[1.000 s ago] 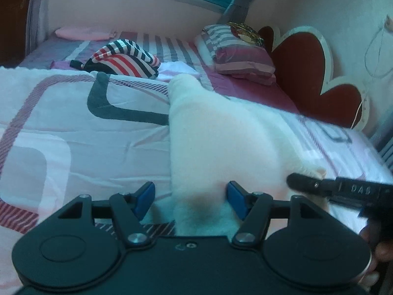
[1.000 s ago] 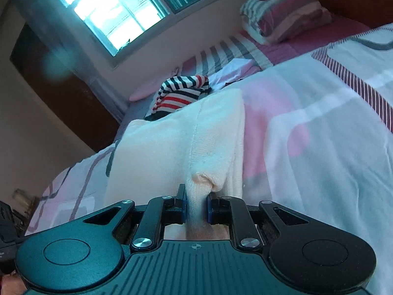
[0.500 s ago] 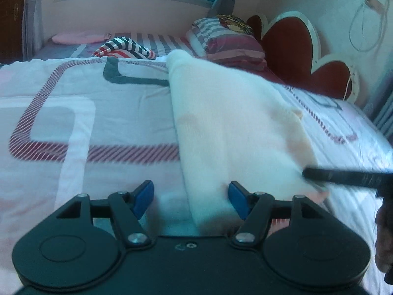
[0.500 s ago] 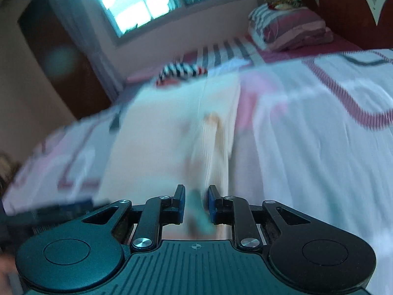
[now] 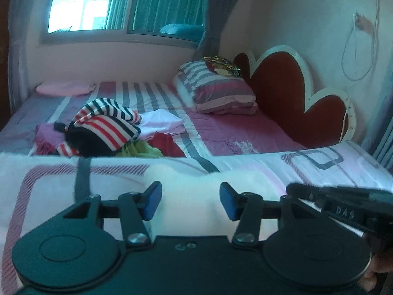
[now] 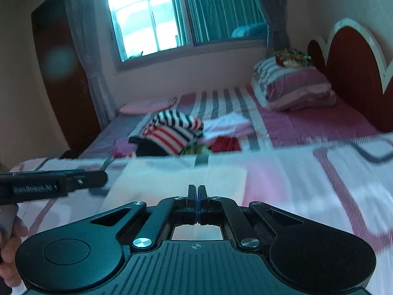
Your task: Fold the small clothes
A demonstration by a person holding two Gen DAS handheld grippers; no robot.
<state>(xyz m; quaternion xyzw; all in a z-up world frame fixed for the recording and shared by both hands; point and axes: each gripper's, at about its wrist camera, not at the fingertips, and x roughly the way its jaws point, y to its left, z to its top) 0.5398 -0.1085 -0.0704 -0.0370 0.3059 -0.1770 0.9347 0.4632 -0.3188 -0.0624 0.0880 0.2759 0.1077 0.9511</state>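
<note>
cream garment (image 5: 194, 184) lies flat on the patterned blanket (image 5: 49, 196) near the bed's near edge, its long axis running away from me toward the window. my left gripper (image 5: 190, 200) hangs over its near end, jaws closing in but still apart on nothing; right gripper (image 6: 197, 202) sits shut and empty, so i judge left nearer.

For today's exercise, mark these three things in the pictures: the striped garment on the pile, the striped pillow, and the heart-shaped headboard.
striped garment (image 5: 108, 125), left wrist view, red-striped front fold.
striped pillow (image 5: 216, 91), left wrist view, top face.
heart-shaped headboard (image 5: 277, 83), left wrist view, red panel.
</note>
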